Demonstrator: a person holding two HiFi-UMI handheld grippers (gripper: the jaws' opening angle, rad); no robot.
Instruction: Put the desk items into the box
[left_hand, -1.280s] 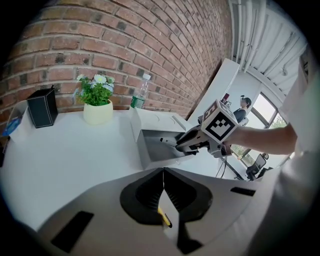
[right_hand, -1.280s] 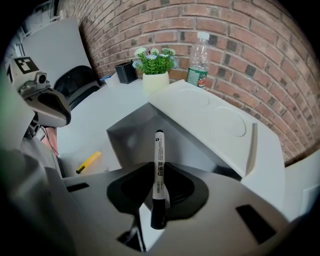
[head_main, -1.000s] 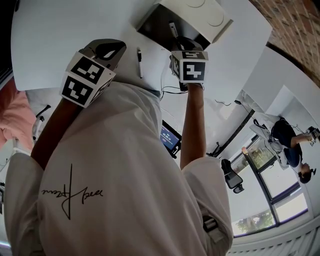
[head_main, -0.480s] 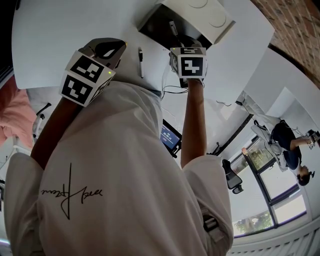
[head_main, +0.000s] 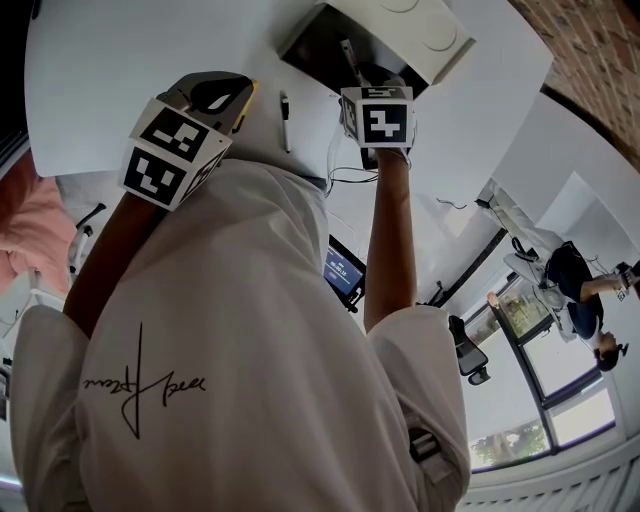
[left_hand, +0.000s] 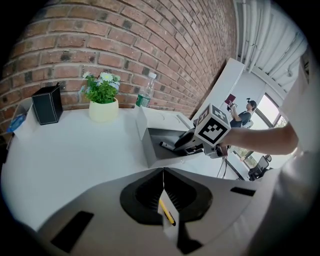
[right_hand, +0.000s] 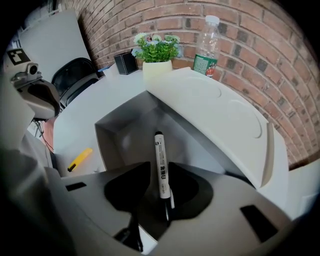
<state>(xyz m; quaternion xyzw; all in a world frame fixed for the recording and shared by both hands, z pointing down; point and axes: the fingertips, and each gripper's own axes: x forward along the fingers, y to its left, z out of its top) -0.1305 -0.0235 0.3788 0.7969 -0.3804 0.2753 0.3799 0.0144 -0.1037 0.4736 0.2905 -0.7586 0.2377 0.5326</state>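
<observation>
The open white box (head_main: 303, 42) stands on the white table, its lid (right_hand: 220, 110) tipped back. My right gripper (right_hand: 161, 184) hangs over the box's near edge, shut on a white marker (right_hand: 160, 165) with a black cap that points into the box. The left gripper view shows that gripper (left_hand: 189, 142) at the box (left_hand: 151, 150) with the marker tip (left_hand: 166, 145) inside. My left gripper (left_hand: 163, 175) is shut, with a yellow cutter (left_hand: 167, 212) showing on the table under its jaws. The cutter (right_hand: 80, 159) lies left of the box. A second marker (head_main: 285, 110) lies between the grippers.
At the back by the brick wall stand a potted plant (left_hand: 104, 106), a black cube holder (left_hand: 46, 105) and a water bottle (right_hand: 206, 47). Cables (head_main: 345, 180) hang at the table's near edge. A person (head_main: 575, 285) sits far off.
My right gripper has moved a little farther over the box with the marker. The left gripper has shifted slightly forward, and the yellow cutter now shows beside its tip.
</observation>
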